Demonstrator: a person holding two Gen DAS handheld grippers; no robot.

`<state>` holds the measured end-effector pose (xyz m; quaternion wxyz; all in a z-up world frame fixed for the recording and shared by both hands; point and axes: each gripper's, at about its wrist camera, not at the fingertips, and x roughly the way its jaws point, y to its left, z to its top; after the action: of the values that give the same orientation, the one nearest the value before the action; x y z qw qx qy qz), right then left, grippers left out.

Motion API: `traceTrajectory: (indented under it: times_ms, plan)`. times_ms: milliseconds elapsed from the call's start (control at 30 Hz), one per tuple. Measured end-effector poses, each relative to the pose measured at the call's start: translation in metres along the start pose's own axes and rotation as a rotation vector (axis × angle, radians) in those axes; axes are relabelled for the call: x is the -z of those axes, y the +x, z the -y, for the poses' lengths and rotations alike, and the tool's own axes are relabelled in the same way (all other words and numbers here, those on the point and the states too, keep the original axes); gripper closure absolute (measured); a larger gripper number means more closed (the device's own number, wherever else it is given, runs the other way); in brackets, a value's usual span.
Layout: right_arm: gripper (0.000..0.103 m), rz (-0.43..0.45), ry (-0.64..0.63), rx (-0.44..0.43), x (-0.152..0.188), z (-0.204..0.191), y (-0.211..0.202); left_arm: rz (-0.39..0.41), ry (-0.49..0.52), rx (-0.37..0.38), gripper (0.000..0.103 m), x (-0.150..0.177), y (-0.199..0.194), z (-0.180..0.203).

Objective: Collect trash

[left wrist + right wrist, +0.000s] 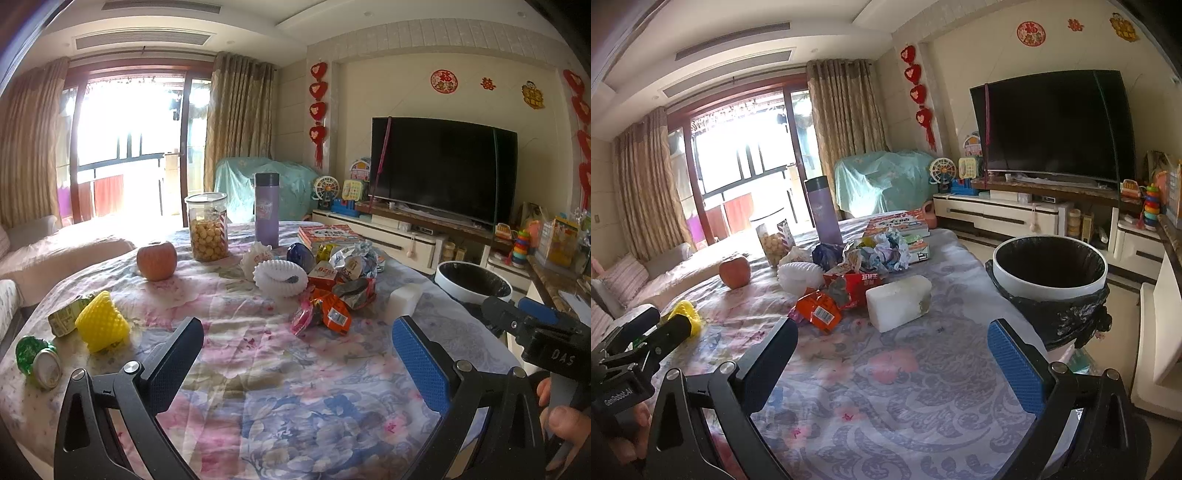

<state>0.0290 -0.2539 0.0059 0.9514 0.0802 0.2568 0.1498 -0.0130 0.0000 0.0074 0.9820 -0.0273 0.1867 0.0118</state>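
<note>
A pile of crumpled wrappers (343,280) lies mid-table; it also shows in the right wrist view (857,269). A white foam block (899,302) lies beside it. White foam fruit net (280,277), yellow foam net (101,321), a green carton (66,317) and a green can (40,360) lie on the cloth. A white bin with a black liner (1049,273) stands at the table's right edge. My left gripper (297,339) is open and empty, short of the pile. My right gripper (894,343) is open and empty, just before the foam block.
An apple (157,260), a snack jar (208,227), a purple flask (266,208) and books (328,234) stand at the far side of the table (258,369). A TV (1052,125) and cabinet stand at the right wall, a sofa (628,280) on the left.
</note>
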Motion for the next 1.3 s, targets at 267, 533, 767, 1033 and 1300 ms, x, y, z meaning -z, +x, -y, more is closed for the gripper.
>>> traceTrajectory:
  times_ms: [267,533,767,1033,1300]
  plan:
    - [0.0,0.004,-0.001,-0.005,-0.0003,-0.0013,-0.0017,0.002,0.002,0.0,0.001,0.0016,0.0001,0.0008]
    - [0.0,-0.009,0.001,-0.014,-0.0014,-0.0014,-0.0007,0.002,-0.001,0.001,0.001,0.0022,0.0001,0.0003]
    - [0.0,-0.009,0.002,-0.017,-0.0016,-0.0016,-0.0008,0.003,0.001,0.001,0.001,0.0033,-0.0002,0.0008]
    - [0.0,-0.01,0.004,-0.018,-0.0016,-0.0021,-0.0003,0.003,0.001,-0.001,0.001,0.004,0.0001,0.0007]
    - [0.0,-0.014,0.008,-0.022,-0.0014,-0.0007,0.0014,0.001,0.0,0.0,0.001,0.0049,0.0018,0.0006]
